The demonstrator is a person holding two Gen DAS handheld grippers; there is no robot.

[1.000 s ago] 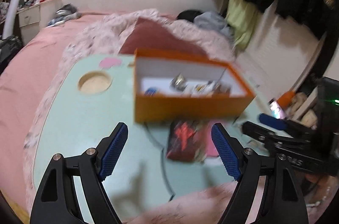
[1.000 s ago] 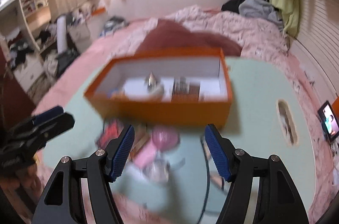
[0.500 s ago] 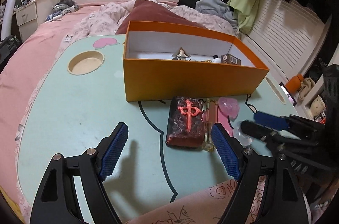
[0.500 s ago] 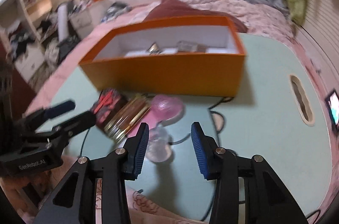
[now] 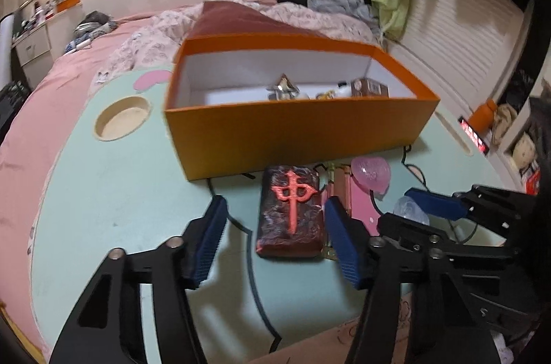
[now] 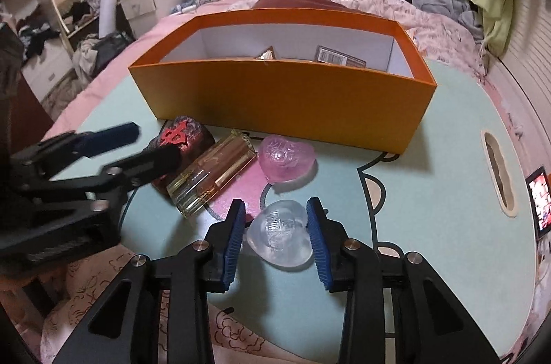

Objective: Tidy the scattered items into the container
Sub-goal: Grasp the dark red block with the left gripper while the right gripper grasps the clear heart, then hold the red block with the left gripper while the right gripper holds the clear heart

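Note:
The orange box (image 5: pixel 296 136) (image 6: pixel 286 102) stands open on the mint table with several small items inside. In front of it lie a dark red tile block (image 5: pixel 291 212) (image 6: pixel 182 136), an amber glass bottle (image 6: pixel 211 178), a pink heart (image 6: pixel 286 159) (image 5: pixel 372 173) and a clear heart (image 6: pixel 279 233). My left gripper (image 5: pixel 275 202) straddles the tile block with its jaws closing; the right pad is at the block's edge, the left pad still apart. My right gripper (image 6: pixel 275 204) straddles the clear heart, which rests on the table; its jaws are closing and the pads are almost against its sides.
The table (image 5: pixel 120 191) has a round cup recess (image 5: pixel 122 119) at the left and a slot (image 6: pixel 497 171) at the right. A black cable runs under the items. A pink bed with bedding and clothes lies behind. A lit phone (image 6: pixel 540 202) sits far right.
Both grippers came down closer to the table. The left jaws narrowed around the tile block. The right jaws narrowed and now flank the clear heart.

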